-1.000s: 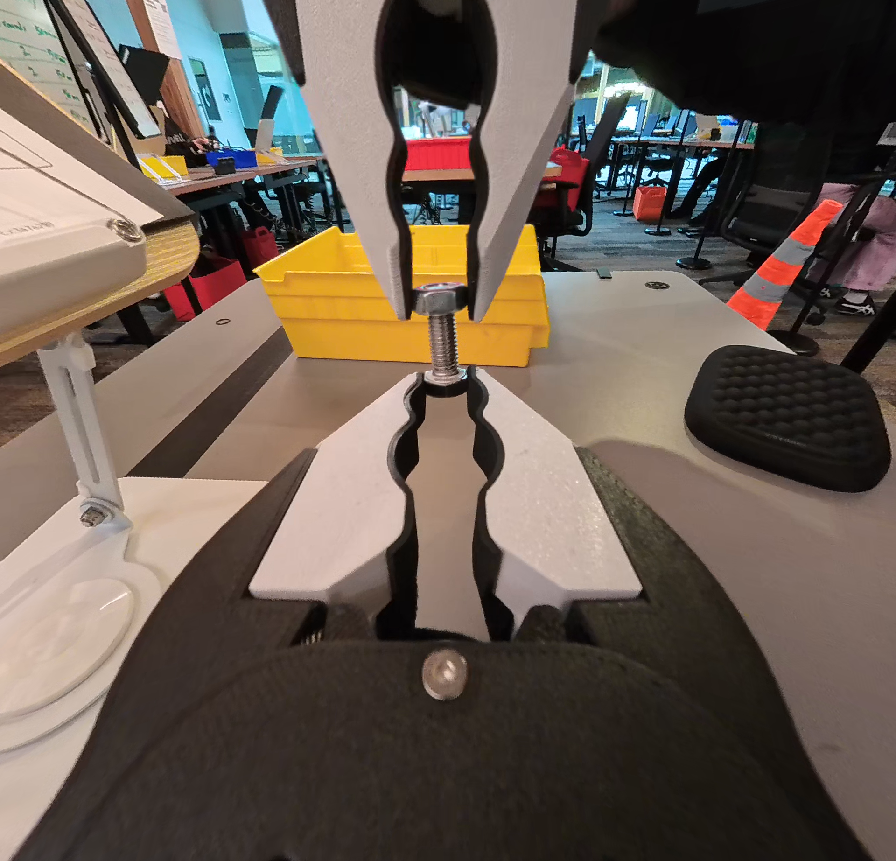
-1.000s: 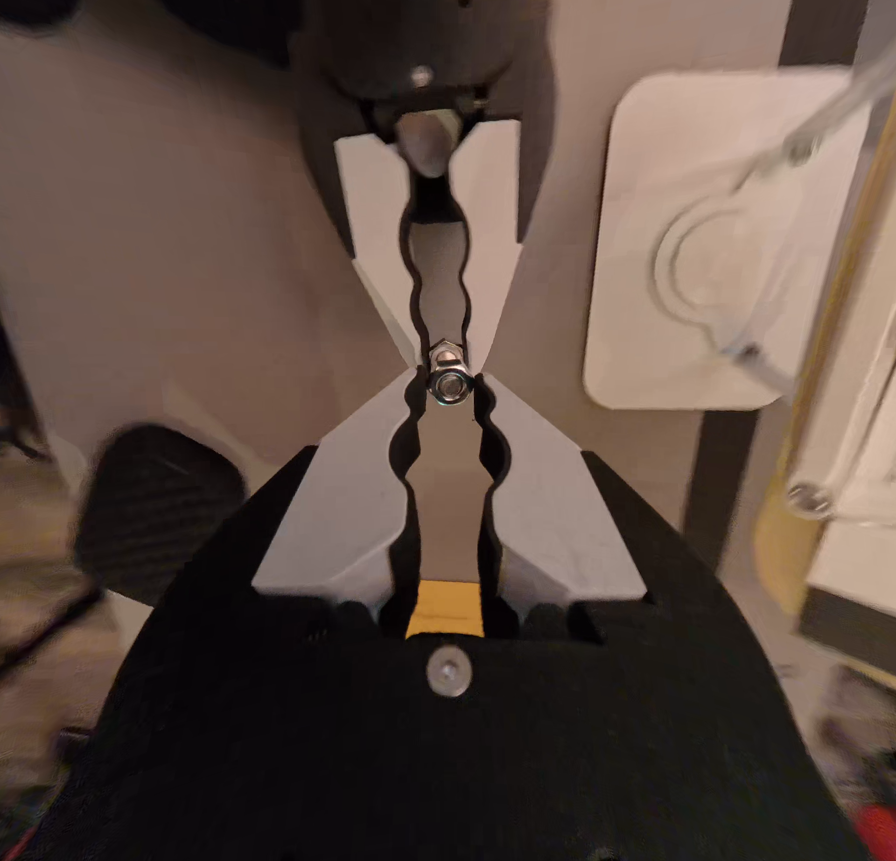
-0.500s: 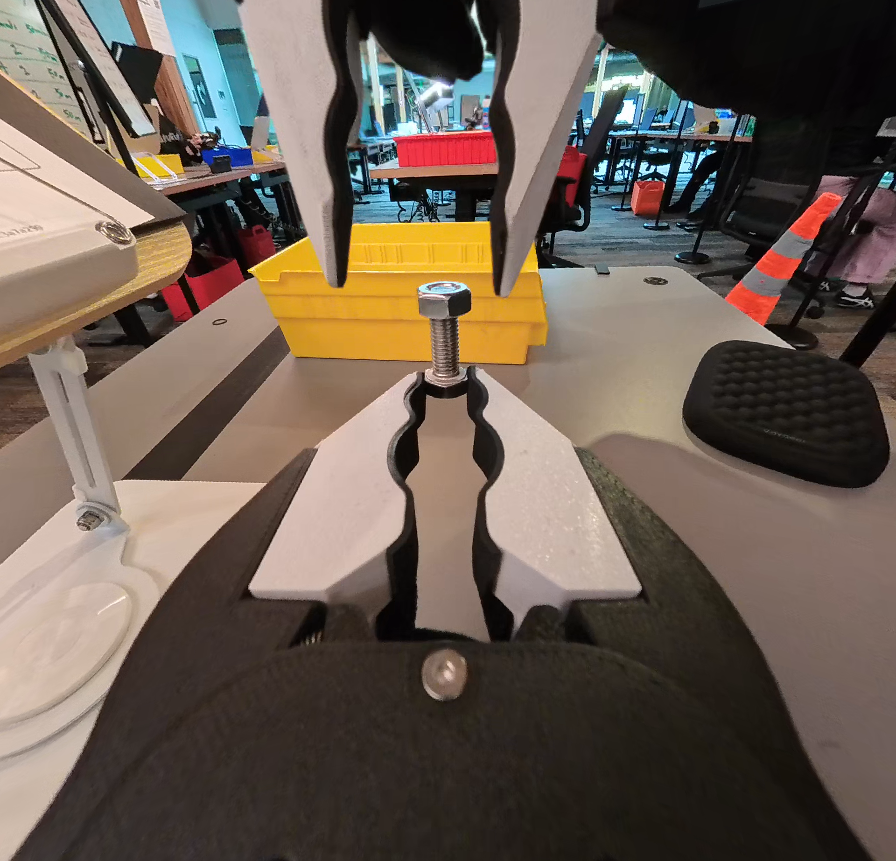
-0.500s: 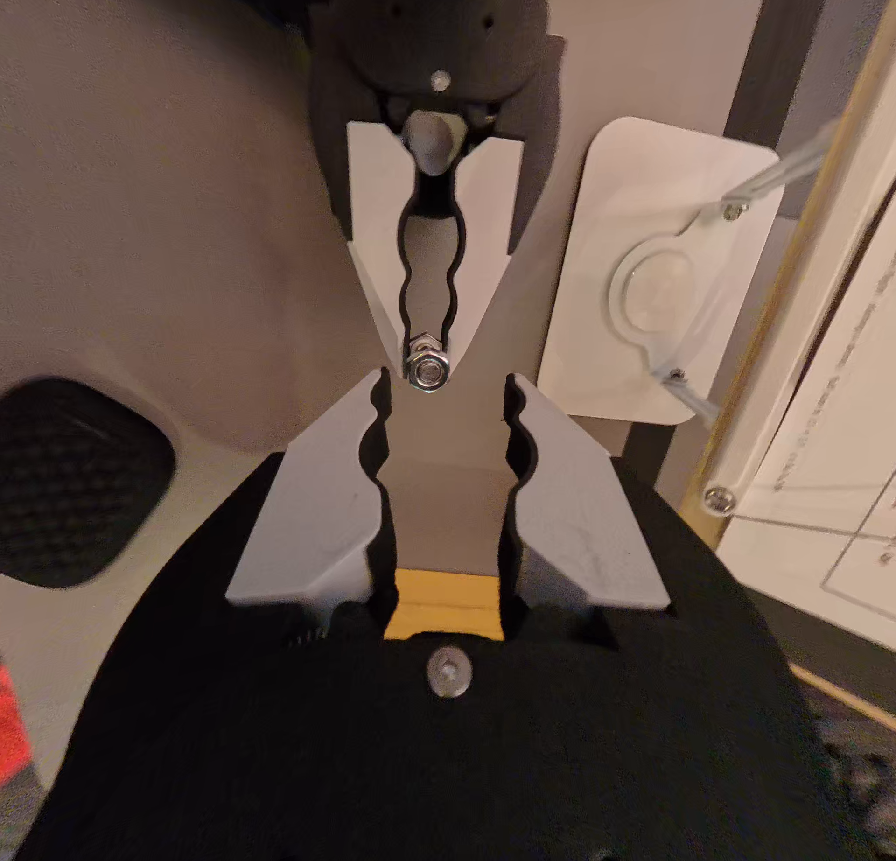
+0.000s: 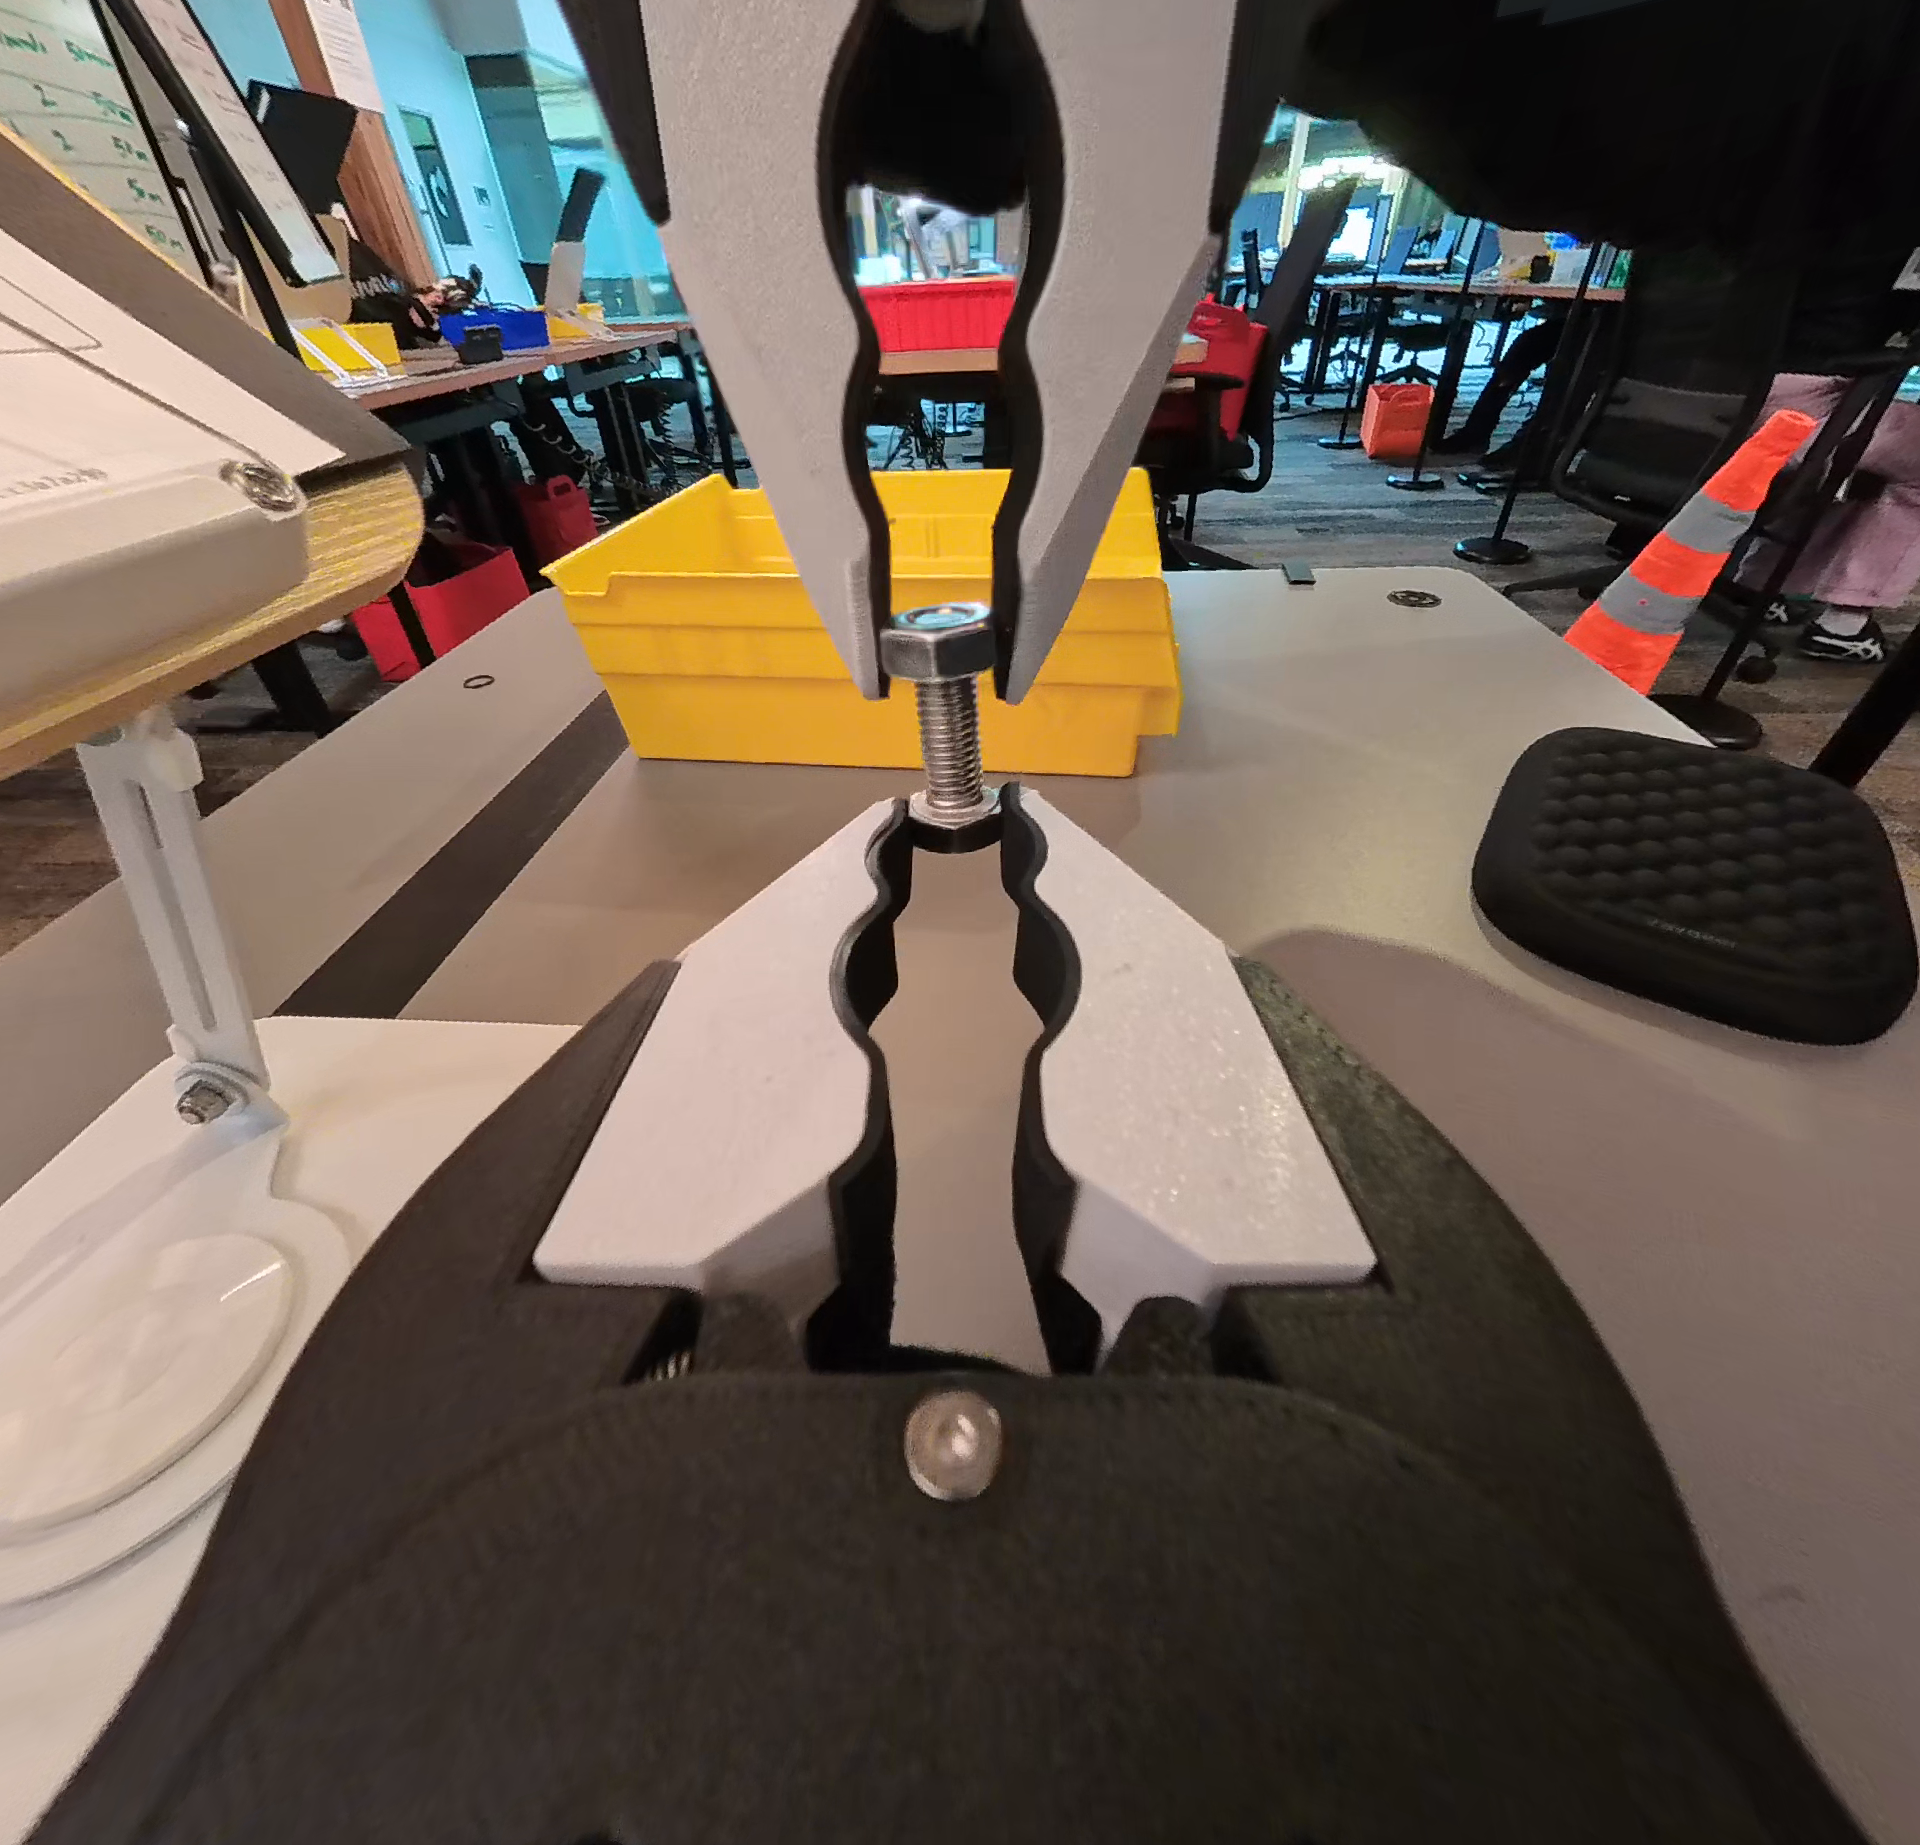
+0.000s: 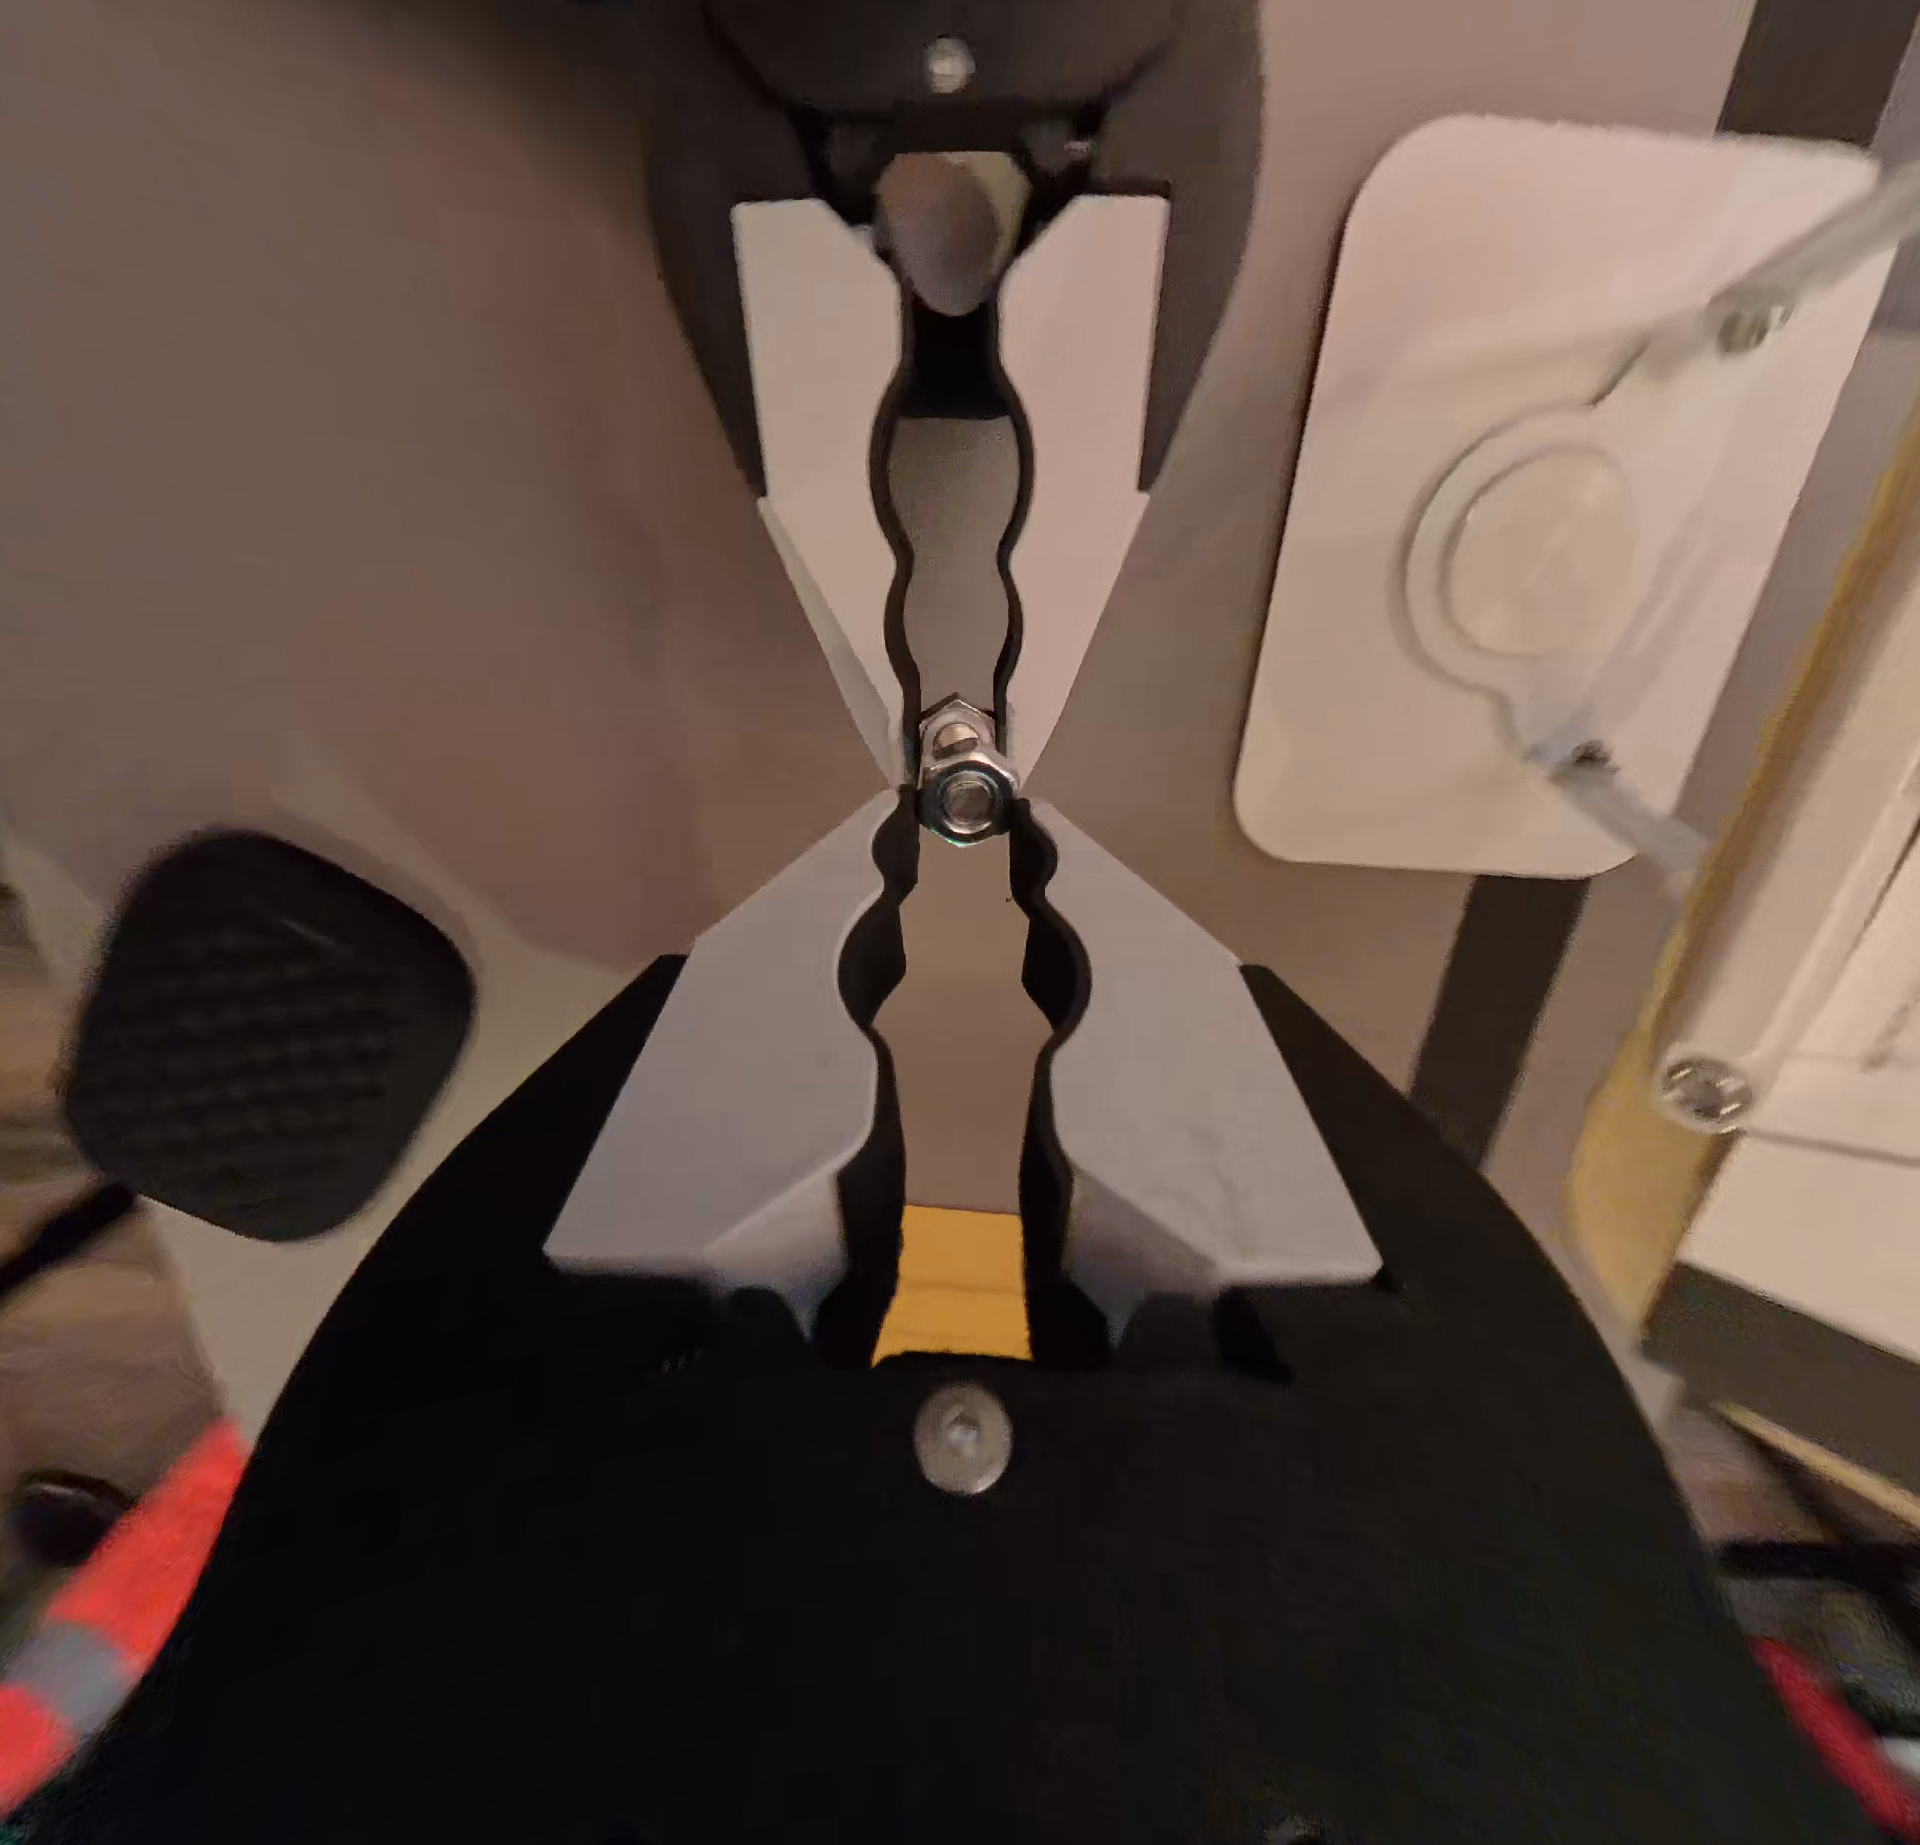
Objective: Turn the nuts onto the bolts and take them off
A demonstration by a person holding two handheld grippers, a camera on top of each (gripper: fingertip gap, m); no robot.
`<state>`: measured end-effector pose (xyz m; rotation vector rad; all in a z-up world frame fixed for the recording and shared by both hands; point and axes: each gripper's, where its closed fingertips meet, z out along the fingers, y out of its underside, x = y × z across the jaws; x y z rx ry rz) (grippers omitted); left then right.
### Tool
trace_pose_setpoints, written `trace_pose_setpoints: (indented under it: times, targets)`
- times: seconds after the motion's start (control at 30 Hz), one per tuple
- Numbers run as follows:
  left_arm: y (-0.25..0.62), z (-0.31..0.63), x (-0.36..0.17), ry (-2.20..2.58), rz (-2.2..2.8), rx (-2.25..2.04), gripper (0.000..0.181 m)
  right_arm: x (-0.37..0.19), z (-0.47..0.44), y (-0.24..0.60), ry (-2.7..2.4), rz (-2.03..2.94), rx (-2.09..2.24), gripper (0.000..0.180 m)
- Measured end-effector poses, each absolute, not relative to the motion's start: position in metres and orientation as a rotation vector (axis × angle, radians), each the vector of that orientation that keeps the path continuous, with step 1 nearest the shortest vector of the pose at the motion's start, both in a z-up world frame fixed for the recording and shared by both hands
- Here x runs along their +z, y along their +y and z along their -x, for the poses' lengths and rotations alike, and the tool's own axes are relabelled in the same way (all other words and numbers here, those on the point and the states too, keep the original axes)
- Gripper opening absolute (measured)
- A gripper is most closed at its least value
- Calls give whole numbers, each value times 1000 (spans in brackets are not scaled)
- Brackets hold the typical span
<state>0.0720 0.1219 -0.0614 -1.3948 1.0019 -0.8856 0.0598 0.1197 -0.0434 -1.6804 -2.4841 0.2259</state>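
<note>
A steel bolt stands upright above the grey table, thread up. My left gripper is shut on its lower end, the hex head. A steel hex nut sits on the top of the thread. My right gripper comes down from above and is shut on the nut. In the right wrist view I look straight down on the nut between my right gripper's tips. The left gripper reaches in from the top of that view, with the bolt head just behind the nut.
A yellow bin stands on the table right behind the bolt. A black rubber pad lies to the right. A white stand base and a tilted board are on the left. An orange cone stands on the floor. My two grippers' fingertips are within a few centimetres of each other.
One second ago my right gripper was shut on the nut. Half a second ago it was open and lifted off. Now it is down and shut on the nut again. The left gripper has not moved.
</note>
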Motion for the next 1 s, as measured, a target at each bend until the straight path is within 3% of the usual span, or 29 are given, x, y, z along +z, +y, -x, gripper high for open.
trace_pose_setpoints:
  times: [0.1,0.23,0.27,0.4,0.57,0.77,1.0]
  targets:
    - [123,-71,-62,997,1398,-883,15,-44,-58,117,-2252,2033,366,16]
    - [122,-73,-64,1008,1402,-884,15,-47,-61,114,-2186,2130,398,18]
    - [121,-75,-64,1009,1399,-887,15,-47,-63,116,-2194,2118,371,35]
    - [120,-76,-63,1014,1396,-890,15,-37,-61,123,-2287,1905,289,52]
    - [120,-75,-62,1011,1392,-896,15,-34,-59,119,-2532,1467,215,39]
    - [120,-74,-61,1011,1390,-895,15,-37,-58,114,-2621,1306,199,17]
    - [122,-73,-63,1004,1400,-881,15,-39,-57,119,-2372,1831,324,16]
